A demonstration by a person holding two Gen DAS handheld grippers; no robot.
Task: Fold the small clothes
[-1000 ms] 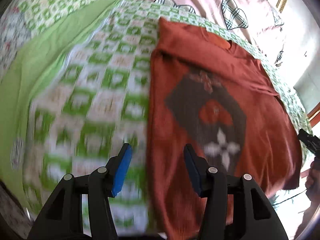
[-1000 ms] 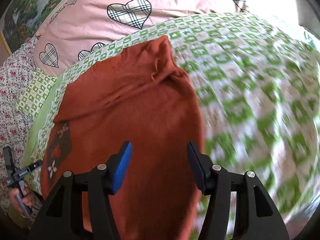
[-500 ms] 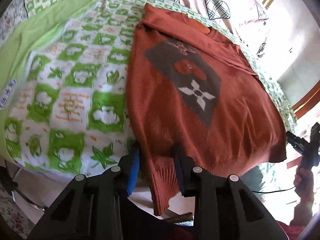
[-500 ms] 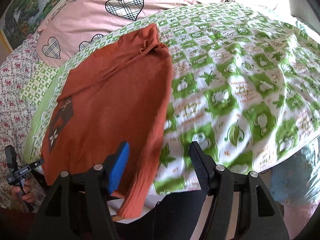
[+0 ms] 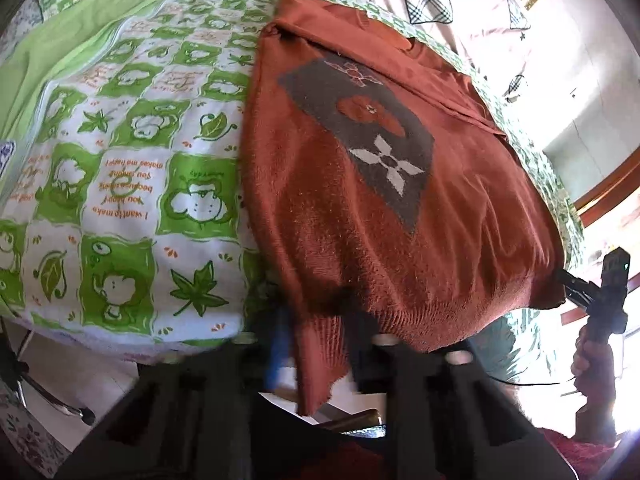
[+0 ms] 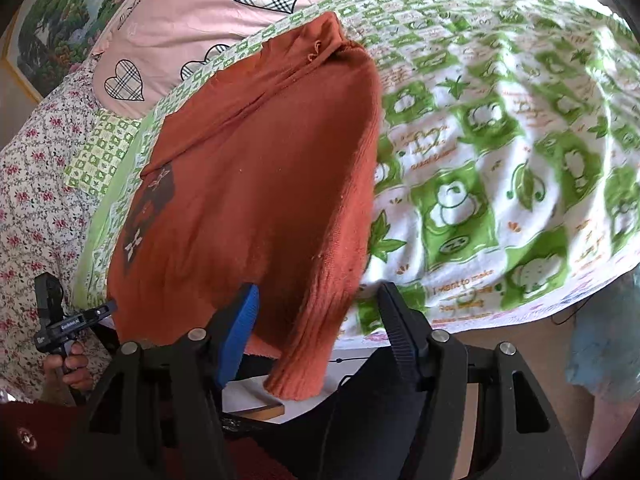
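A rust-orange knit sweater (image 5: 400, 208) with a dark grey diamond and white flower motif lies flat on the bed, its ribbed hem hanging over the near edge. It also shows in the right wrist view (image 6: 256, 184). My left gripper (image 5: 316, 344) is blurred and narrowed around the hem's left corner. My right gripper (image 6: 316, 320) is open, its fingers either side of the hem's right corner, which hangs between them.
A green-and-white patterned sheet (image 5: 132, 184) covers the bed. Pink pillows with plaid hearts (image 6: 240, 4) lie at the head. The bed's near edge drops to the floor. The other hand-held gripper (image 5: 604, 292) shows at the right rim.
Both grippers have pulled back and down from above the sweater to its hem at the bed's near edge. The left jaws have narrowed around the hem corner.
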